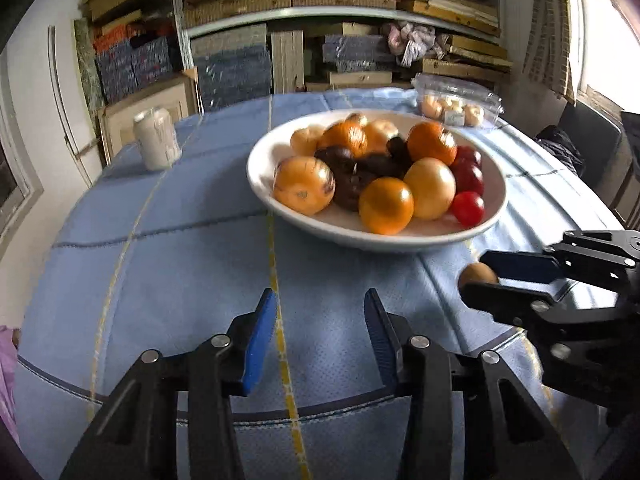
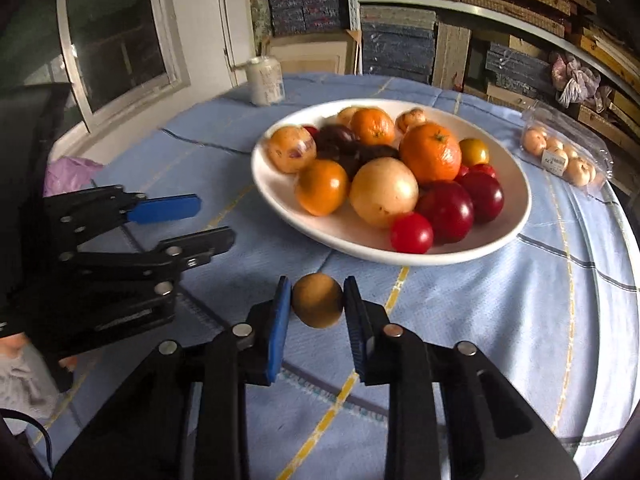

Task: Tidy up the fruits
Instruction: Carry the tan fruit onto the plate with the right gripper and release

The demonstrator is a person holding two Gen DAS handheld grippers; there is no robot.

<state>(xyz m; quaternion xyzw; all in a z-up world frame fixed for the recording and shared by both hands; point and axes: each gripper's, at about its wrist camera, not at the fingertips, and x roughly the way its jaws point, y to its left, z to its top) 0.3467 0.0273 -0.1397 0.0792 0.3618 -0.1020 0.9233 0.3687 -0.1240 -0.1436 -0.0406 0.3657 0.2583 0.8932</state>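
A small round brown fruit (image 2: pixel 317 300), dull and smooth, sat pinched between the right gripper's (image 2: pixel 316 308) blue pads, just above the blue cloth (image 2: pixel 480 340), near the white bowl (image 2: pixel 516 216) of fruits, left gripper (image 1: pixel 320 320) partly open, holding nothing

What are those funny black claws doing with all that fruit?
A person is holding two grabber tools and tidying fruit. The right gripper is shut on a small brown fruit, just in front of the big white bowl on the blue tablecloth. The bowl is already piled with oranges, yellow fruit and red ones. The left gripper is beside it, jaws apart with nothing between them. A clear box of small fruit sits behind the bowl.
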